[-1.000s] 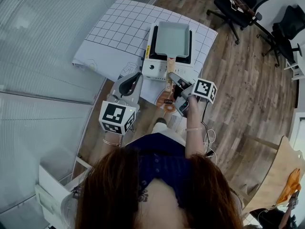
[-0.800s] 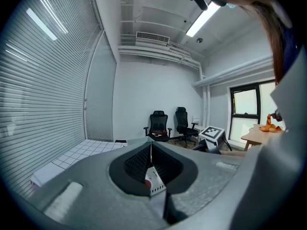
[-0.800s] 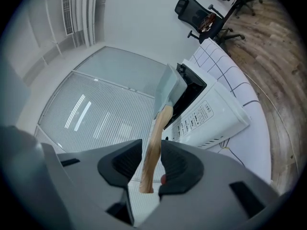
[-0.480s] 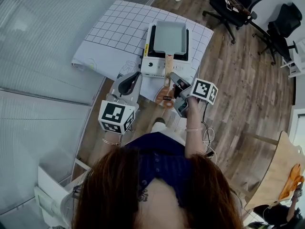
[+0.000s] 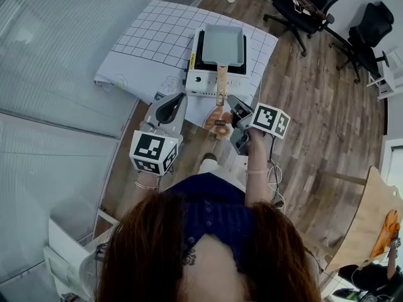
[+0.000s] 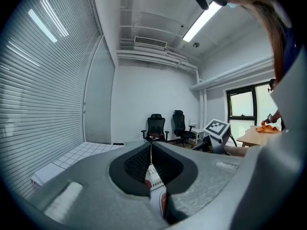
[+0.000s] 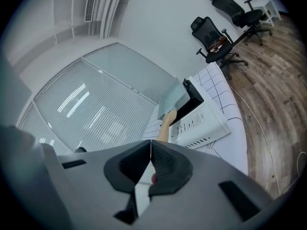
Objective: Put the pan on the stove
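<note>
Atop stove [image 5: 200, 82]: pan [image 5: 223, 44] is seated, handle pointed toward six o'clock.
Right gripper [image 7: 151, 145]: held at handle end's three o'clock; jaws closing, pads pressed together, nothing pinched.
Left gripper [image 6: 151, 150]: jaws pressed together, empty.

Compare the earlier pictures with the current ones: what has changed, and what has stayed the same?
The right tongs, beside the wooden handle, are closing empty, jaws now together. The pan stays on the stove, and the left tongs stay shut.
</note>
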